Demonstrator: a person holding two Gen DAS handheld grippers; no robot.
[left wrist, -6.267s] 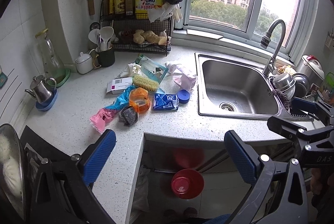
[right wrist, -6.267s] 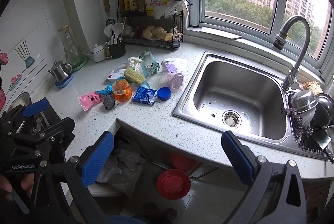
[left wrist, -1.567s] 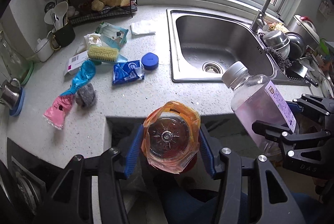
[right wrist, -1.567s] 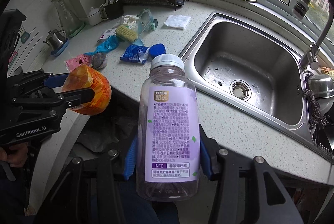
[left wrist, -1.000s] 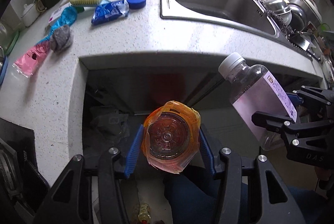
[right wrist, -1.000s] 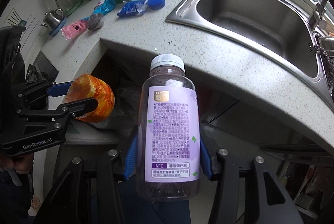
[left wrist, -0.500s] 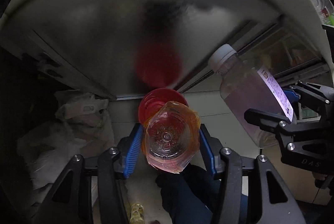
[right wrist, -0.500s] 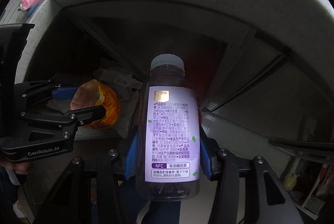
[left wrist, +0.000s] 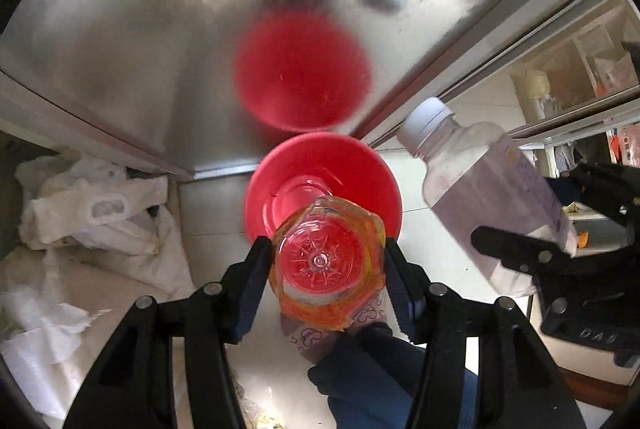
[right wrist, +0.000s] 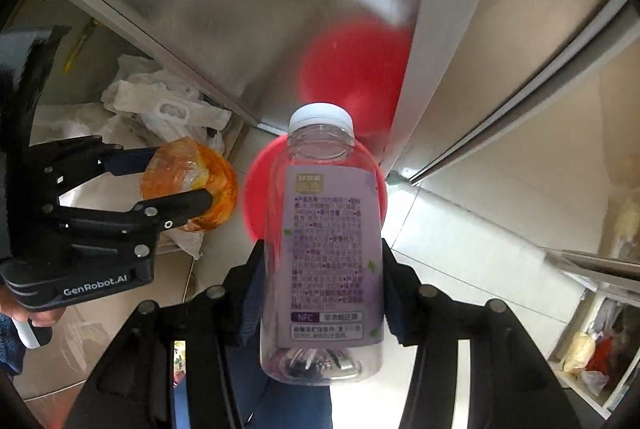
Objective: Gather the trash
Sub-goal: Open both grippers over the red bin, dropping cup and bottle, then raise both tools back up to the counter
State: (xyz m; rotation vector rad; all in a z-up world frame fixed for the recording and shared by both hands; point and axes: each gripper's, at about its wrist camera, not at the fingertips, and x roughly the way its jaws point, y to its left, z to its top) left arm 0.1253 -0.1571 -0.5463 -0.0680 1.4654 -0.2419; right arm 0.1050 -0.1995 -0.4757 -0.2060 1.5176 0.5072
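Observation:
My left gripper [left wrist: 325, 249] points almost straight down with an orange-wrapped clear bottle [left wrist: 326, 265] between its blue pads, seen bottom-on. Its jaws are opening, though the pads still touch the bottle. The bottle hangs just above the near rim of a round red bin [left wrist: 360, 173] on the floor. My right gripper [right wrist: 322, 253] is shut on a clear bottle with a purple label and white cap [right wrist: 324, 229], cap pointing away, over the same red bin [right wrist: 256, 181]. In the right wrist view the left gripper [right wrist: 180, 175] and orange bottle [right wrist: 188, 173] hang to the left.
A steel cabinet panel [left wrist: 140, 29] rises behind the bin and mirrors it in red. Crumpled white plastic bags [left wrist: 92, 205] fill the space at left. A person's dark blue trouser leg [left wrist: 380, 369] stands below the grippers. Pale tiled floor and shelves [right wrist: 592, 349] lie to the right.
Both grippers have dropped from counter height to below the counter edge with their bottles. The counter and sink have left the view, and the red bin has grown large below.

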